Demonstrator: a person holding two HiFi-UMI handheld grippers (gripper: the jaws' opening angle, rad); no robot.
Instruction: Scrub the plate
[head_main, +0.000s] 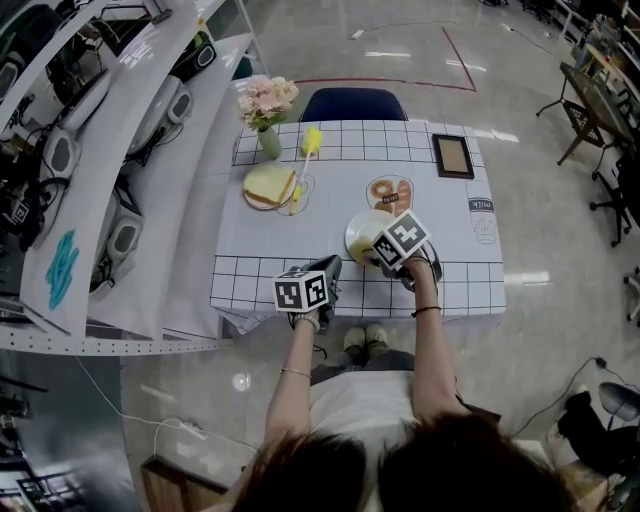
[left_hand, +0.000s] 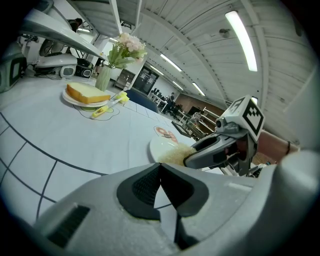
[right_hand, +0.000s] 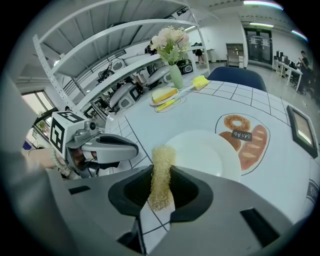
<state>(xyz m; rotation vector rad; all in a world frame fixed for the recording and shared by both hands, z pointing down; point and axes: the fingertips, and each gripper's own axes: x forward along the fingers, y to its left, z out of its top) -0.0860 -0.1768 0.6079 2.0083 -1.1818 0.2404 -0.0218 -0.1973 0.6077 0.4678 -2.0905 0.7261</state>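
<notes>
Pinching a soft, light mesh scrubber (right_hand: 161, 172), right gripper (head_main: 378, 258) clamped on its middle. Left gripper (left_hand: 160, 172) empty, jaws together, near the table (head_main: 300, 240) front edge. Plate (right_hand: 205, 152) flat on the table, just ahead of the scrubber: stiff, probably slick and breakable, apt to slide; best steadied at the rim.

Glossy grey floor (head_main: 560, 330), white shelving (head_main: 150, 150), blue chair (head_main: 352, 104).
</notes>
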